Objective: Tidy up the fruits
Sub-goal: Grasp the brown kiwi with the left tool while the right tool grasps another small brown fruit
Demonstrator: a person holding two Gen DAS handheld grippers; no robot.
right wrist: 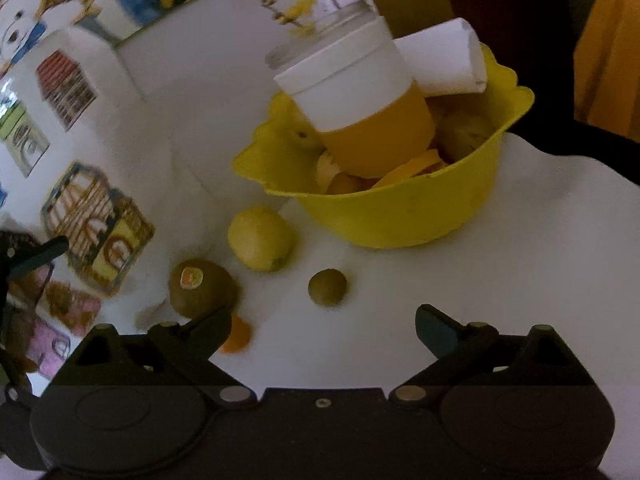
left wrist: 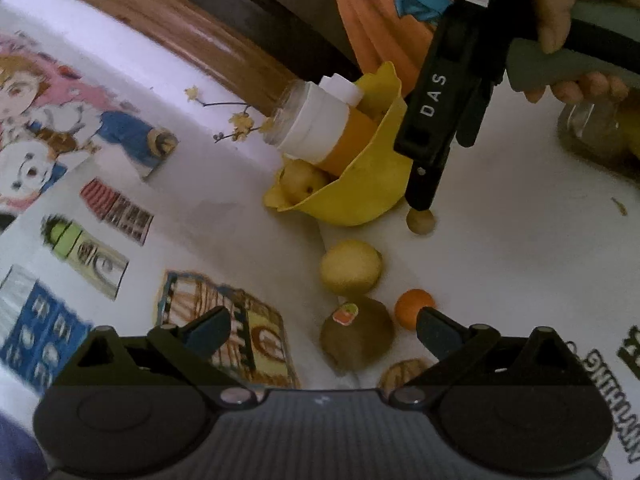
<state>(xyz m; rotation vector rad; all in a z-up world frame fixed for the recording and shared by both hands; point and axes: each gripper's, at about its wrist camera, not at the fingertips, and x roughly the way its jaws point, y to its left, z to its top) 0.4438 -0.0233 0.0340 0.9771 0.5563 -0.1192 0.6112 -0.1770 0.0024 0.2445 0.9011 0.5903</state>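
Observation:
A yellow bowl (left wrist: 360, 192) (right wrist: 400, 212) holds several fruits and a tilted orange-and-white bottle (left wrist: 320, 136) (right wrist: 360, 108). On the white cloth in front of it lie a lemon (left wrist: 350, 267) (right wrist: 260, 244), a kiwi with a sticker (left wrist: 356, 332) (right wrist: 200, 288), a small orange fruit (left wrist: 412, 306) (right wrist: 238, 336) and a small brownish round fruit (left wrist: 420, 220) (right wrist: 327, 287). My left gripper (left wrist: 320, 330) is open, its jaws either side of the kiwi. My right gripper (right wrist: 322, 328) is open and empty just short of the small round fruit; in the left wrist view its tip (left wrist: 420, 200) hovers over that fruit.
A glass jar with yellow flowers (left wrist: 280, 116) (right wrist: 320, 28) stands behind the bowl. Another glass jar (left wrist: 592, 136) is at the right. The cloth has cartoon prints (left wrist: 80, 240) on the left. The table's wooden edge (left wrist: 180, 28) runs along the back.

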